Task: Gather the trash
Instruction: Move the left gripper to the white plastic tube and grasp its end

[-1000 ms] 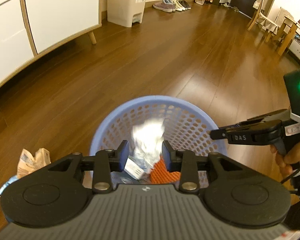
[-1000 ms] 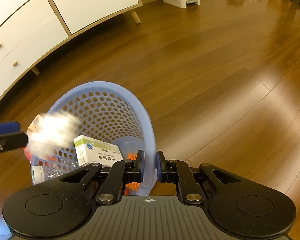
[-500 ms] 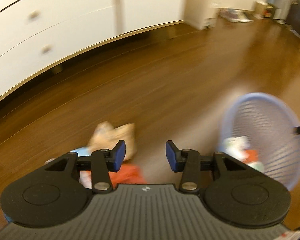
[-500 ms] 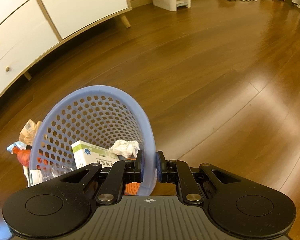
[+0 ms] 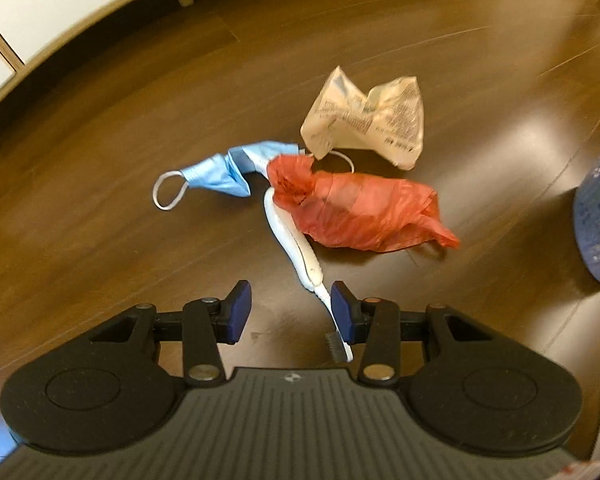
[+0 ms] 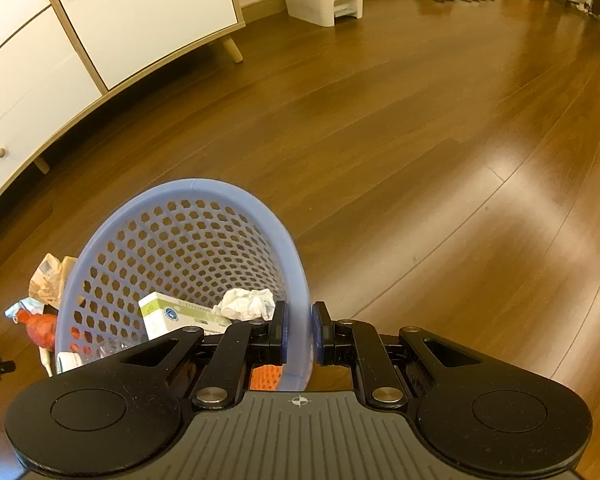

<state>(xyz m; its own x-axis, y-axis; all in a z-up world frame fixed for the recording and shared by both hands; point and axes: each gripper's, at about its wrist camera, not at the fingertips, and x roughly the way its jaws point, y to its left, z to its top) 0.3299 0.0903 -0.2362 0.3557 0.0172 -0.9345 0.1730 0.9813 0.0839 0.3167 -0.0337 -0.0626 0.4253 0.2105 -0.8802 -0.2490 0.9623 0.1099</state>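
Crumpled white tissue (image 6: 246, 303) now sits inside the perforated lavender plastic basket (image 6: 196, 200); a second ago it was dropping from my left gripper (image 5: 286, 312). That item is done.

I've swung left off the basket to the floor pile. Its jaws are apart, holding nothing, low over the dark wood floor (image 5: 480, 60). The white electric toothbrush (image 5: 296, 248) runs in from 12 o'clock, its brush end just beside my right-side pad (image 5: 342, 312).

Behind it, at 12 to 1 o'clock, lies the crumpled red plastic bag (image 5: 360, 212), with the blue surgical mask (image 5: 228, 168) at 11 and the tan paper wrapper (image 5: 372, 124) further out at 1.

Right gripper (image 6: 299, 330) is clamped on the basket's near rim, holding it tilted.

Four pieces left; toothbrush looks like the next grab.
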